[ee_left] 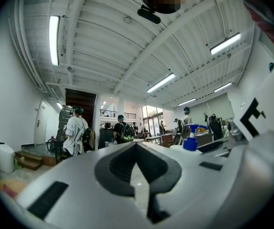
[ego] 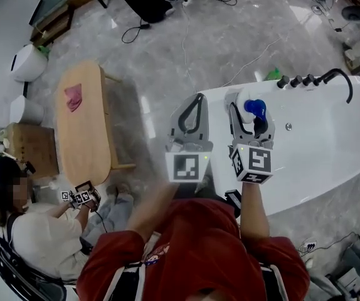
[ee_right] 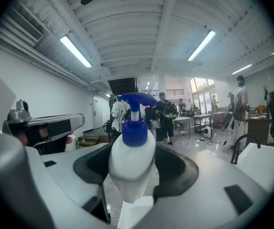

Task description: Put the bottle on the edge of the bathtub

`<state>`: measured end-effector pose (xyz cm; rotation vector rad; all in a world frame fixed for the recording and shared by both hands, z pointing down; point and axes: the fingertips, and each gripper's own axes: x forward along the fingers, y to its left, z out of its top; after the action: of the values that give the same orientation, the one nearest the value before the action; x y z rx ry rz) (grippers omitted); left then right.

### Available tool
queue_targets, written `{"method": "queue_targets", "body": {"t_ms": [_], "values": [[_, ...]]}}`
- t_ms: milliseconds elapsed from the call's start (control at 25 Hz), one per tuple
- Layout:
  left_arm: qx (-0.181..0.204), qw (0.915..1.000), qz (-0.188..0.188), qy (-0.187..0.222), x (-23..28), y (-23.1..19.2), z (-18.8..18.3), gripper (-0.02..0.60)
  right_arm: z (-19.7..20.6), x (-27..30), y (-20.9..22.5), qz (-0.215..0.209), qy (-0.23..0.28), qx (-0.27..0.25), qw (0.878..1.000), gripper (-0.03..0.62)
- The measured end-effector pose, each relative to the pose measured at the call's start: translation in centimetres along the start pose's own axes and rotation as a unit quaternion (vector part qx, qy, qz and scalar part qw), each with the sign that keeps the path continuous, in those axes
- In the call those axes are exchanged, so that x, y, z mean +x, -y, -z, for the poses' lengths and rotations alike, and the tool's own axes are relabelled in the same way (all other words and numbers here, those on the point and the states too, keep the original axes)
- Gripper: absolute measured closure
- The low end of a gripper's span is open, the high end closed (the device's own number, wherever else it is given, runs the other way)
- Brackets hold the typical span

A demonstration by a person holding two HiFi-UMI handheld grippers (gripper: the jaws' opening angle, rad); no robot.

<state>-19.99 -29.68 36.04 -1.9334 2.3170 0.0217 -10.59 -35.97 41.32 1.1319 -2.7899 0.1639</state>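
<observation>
A white pump bottle (ee_right: 132,159) with a blue pump head (ego: 255,108) stands upright between the jaws of my right gripper (ee_right: 133,175), which is shut on its body. In the head view my right gripper (ego: 250,125) holds it over the left end of the white bathtub (ego: 330,162). How high it is above the rim I cannot tell. My left gripper (ego: 197,100) hangs just left of it, over the tub's left rim. Its fingertips meet and nothing is between them. In the left gripper view the bottle (ee_left: 190,142) shows at the right beyond my shut left gripper (ee_left: 136,146).
A black faucet (ego: 340,79) and several knobs (ego: 298,80) sit on the tub's far rim. A wooden table (ego: 86,143) with a pink cloth (ego: 73,97) stands to the left. A seated person (ego: 32,227) is at lower left. Cables (ego: 186,17) trail over the marble floor.
</observation>
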Motion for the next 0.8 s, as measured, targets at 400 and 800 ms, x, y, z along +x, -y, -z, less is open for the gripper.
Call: {"method": "queue_targets", "body": {"t_ms": [400, 800], "values": [[-0.028, 0.9978, -0.049, -0.036, 1.8, -6.0, 5.8, 0.565, 5.1, 8.0, -3.7, -0.054, -0.042, -0.019, 0.997, 0.319], [-0.033, 0.9942, -0.071, -0.074, 2.6, -9.5, 11.5, 0.566, 12.9, 14.2, -4.7, -0.077, -0.101, -0.016, 0.992, 0.319]]}}
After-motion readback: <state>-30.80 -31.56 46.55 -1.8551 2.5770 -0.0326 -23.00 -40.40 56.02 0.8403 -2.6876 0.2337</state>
